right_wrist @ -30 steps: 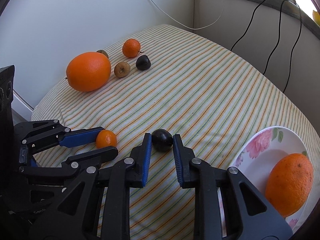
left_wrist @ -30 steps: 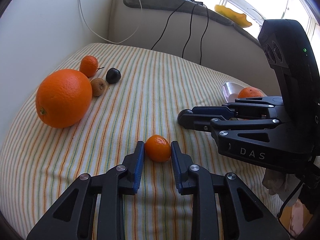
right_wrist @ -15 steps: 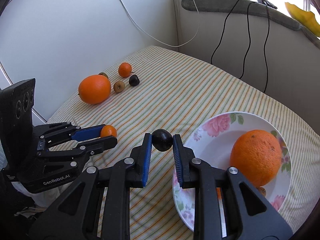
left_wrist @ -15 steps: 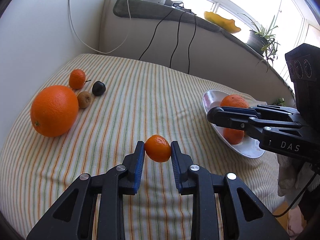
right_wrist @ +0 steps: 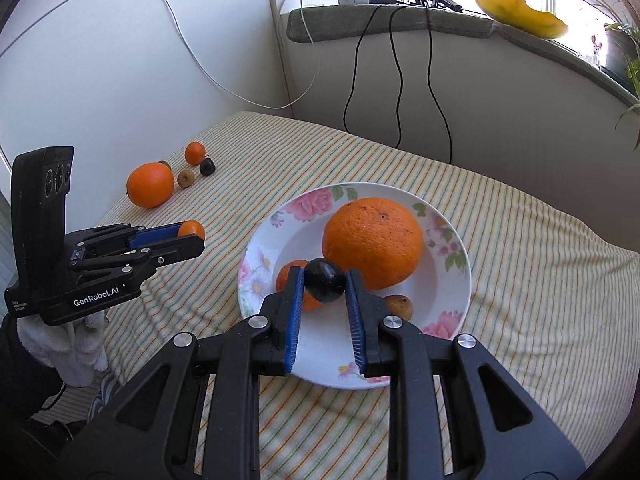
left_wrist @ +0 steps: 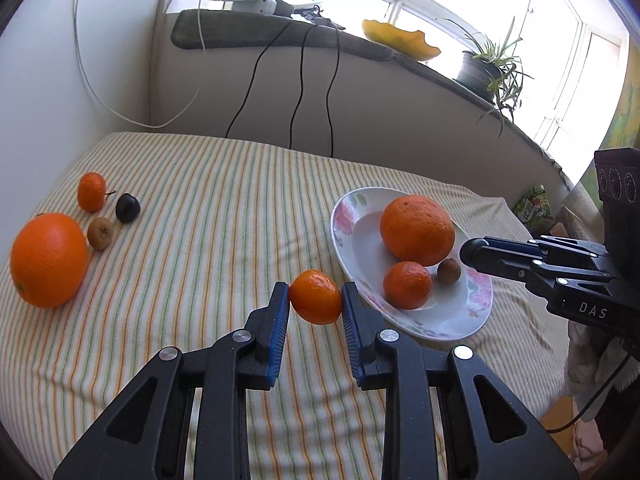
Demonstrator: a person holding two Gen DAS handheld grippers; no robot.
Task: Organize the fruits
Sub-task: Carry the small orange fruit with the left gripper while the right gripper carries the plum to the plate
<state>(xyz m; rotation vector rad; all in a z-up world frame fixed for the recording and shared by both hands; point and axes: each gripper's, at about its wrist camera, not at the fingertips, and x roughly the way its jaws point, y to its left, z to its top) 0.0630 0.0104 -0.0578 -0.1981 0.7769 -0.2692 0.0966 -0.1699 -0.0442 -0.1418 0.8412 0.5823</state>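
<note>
A striped cloth [left_wrist: 208, 216] of cream, orange and green covered the counter, which sat in a corner under a bright window, with black cables [left_wrist: 298, 92] hanging down the wall from a padded sill.

A floral plate [right_wrist: 452, 304] lay on the cloth. It held a large orange [right_wrist: 372, 240], a mandarin [left_wrist: 407, 290] touching the orange's near side, and a little brown fruit [left_wrist: 449, 271] just beside both.

The left gripper [left_wrist: 315, 300] was raised above the cloth, just beside the plate's near rim, its blue-padded fingers [left_wrist: 280, 324] clenched on a small mandarin [left_wrist: 316, 297]. The right gripper [right_wrist: 323, 282] hung over the plate, its fingers [right_wrist: 294, 312] pressed on either side of a dark plum [right_wrist: 325, 280], which sat in front of the plate's mandarin and the lower left side of the large orange in the right wrist view.

Well apart from the plate, at the far left of the counter near the wall, a loose group of fruit rested on the cloth: a second large orange [left_wrist: 48, 260], a second small brown fruit [left_wrist: 101, 233] just beside it, another dark plum [left_wrist: 128, 208] and another mandarin [left_wrist: 92, 192] with a short stem. A further small brown item showed only partly behind that orange in the right wrist view, too hidden to identify.

On the sill stood a potted plant [left_wrist: 486, 68] and a yellow dish [left_wrist: 400, 38].
</note>
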